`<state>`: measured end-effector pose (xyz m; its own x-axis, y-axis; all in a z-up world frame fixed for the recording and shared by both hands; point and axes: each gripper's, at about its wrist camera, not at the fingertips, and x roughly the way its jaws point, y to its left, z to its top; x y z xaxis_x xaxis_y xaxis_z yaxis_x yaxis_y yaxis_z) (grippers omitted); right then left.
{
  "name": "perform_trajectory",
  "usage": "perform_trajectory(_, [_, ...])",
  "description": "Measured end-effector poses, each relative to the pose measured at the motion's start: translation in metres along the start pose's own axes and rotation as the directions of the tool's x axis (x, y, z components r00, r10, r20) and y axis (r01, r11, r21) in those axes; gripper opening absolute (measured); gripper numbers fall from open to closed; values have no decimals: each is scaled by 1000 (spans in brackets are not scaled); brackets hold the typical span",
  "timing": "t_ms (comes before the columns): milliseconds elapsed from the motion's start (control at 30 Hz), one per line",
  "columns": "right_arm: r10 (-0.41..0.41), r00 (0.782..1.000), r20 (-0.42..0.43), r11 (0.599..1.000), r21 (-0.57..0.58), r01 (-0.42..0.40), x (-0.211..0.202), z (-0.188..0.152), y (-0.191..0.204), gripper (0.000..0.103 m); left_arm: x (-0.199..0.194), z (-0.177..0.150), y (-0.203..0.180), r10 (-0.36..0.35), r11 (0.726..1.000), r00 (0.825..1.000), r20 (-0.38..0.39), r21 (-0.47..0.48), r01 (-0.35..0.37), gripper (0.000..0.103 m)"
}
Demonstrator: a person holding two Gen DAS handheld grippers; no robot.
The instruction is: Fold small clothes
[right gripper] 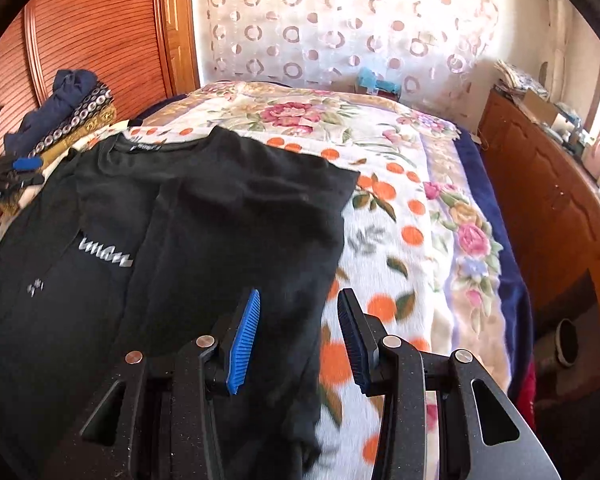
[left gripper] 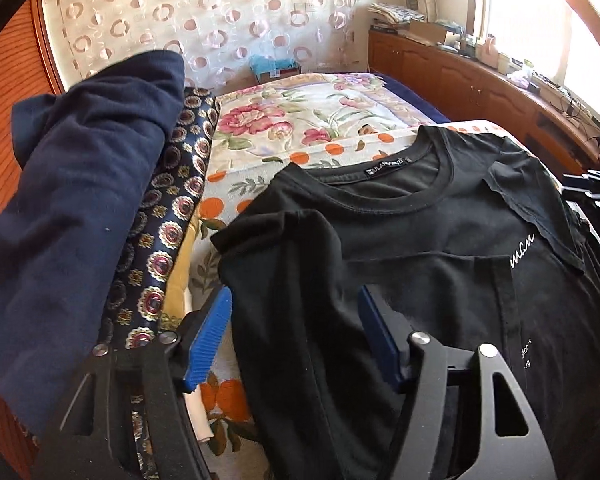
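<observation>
The left gripper (left gripper: 296,340) hangs with jaws apart over the folded-in sleeve of the black T-shirt (left gripper: 420,248), gripping nothing. The right gripper (right gripper: 298,336) is likewise apart, straddling the shirt's edge. The shirt lies flat on the bed (right gripper: 400,216), its long axis running toward the far edge, collar farthest. White chest script is partly hidden; the collar label (left gripper: 385,166) is unreadable. Folded clothes (left gripper: 100,200) are stacked at the bed's left edge.

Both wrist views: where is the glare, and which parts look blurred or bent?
Left wrist view: the window at the upper right is blown out white; the black T-shirt and its neck label stay sharp. Right wrist view: the white print on the shirt is smeared by blur; the wooden cabinet curves with fisheye distortion.
</observation>
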<state>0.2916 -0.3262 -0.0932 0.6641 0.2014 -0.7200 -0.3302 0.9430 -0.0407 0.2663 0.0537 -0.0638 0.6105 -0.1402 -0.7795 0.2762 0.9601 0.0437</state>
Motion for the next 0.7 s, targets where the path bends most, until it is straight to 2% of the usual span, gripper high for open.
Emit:
perform_trajectory(67, [17, 1000, -4, 1000, 23, -17, 11, 8, -5, 42, 8, 0, -1, -3, 1000, 1000, -16, -1, 3, 61])
perform_trajectory(367, [35, 999, -31, 996, 81, -32, 50, 33, -27, 42, 34, 10, 0, -4, 999, 999, -44, -32, 3, 61])
perform_trajectory(633, [23, 999, -42, 997, 78, -20, 63, 42, -27, 42, 47, 16, 0, -5, 999, 999, -50, -42, 3, 60])
perform_trajectory(700, [27, 999, -42, 997, 80, -23, 64, 42, -27, 42, 46, 16, 0, -4, 999, 999, -43, -39, 2, 57])
